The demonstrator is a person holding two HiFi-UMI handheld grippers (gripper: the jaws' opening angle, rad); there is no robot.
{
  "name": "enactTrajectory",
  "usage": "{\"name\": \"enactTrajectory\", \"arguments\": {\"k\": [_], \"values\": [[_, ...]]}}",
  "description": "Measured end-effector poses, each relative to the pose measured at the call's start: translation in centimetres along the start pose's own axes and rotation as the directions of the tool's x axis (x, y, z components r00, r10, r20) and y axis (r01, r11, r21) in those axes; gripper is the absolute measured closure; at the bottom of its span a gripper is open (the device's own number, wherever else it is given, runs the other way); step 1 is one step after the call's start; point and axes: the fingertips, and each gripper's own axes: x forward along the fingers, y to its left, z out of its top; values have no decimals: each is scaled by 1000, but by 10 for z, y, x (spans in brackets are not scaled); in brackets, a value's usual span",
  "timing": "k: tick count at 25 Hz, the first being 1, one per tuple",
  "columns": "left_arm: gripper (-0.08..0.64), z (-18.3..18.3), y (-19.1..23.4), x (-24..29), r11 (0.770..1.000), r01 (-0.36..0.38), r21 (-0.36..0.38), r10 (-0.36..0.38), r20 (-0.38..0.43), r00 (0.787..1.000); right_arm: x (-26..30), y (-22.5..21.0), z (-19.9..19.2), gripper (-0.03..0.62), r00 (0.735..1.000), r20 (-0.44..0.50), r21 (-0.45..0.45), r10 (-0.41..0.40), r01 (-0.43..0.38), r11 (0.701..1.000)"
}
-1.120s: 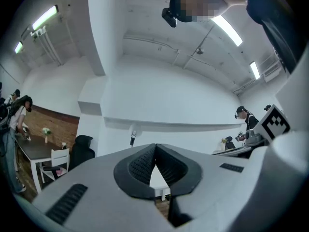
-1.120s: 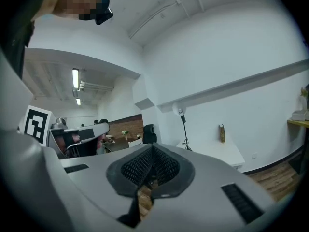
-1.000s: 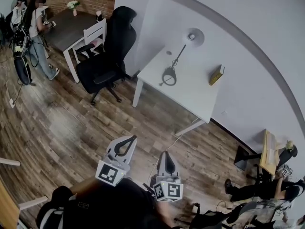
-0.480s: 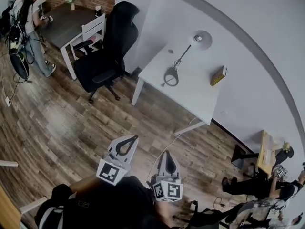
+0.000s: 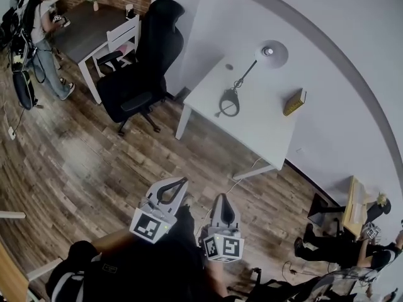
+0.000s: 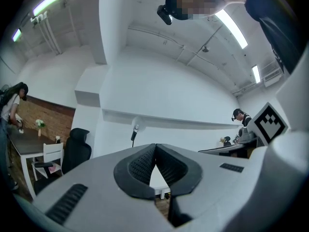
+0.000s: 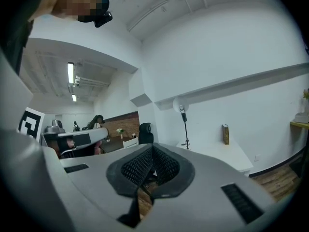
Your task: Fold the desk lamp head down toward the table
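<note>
Fingers (image 6: 141, 164) on the left gripper (image 5: 182, 182) were squeezed shut with nothing between them, and same deal for the right gripper (image 5: 222, 198), closed and empty. Thin black desk lamp (image 5: 246, 74) with a ring base stood well ahead of both sets of fingertips. It sat upright on the white rectangular table (image 5: 264, 131) across the wood plank floor (image 5: 94, 162), head raised by the wall. Slim yellowish book (image 5: 294, 102) stood further right, and a black office chair (image 5: 148, 61) was ahead-left of the fingers.
</note>
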Motion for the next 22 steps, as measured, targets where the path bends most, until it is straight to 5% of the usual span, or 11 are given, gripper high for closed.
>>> {"name": "enactTrajectory", "arguments": {"k": [22], "values": [[535,2,10,229,978,-197,63,195,34,980,160,-185,46,580,982,18,1,187,-187,982]]}}
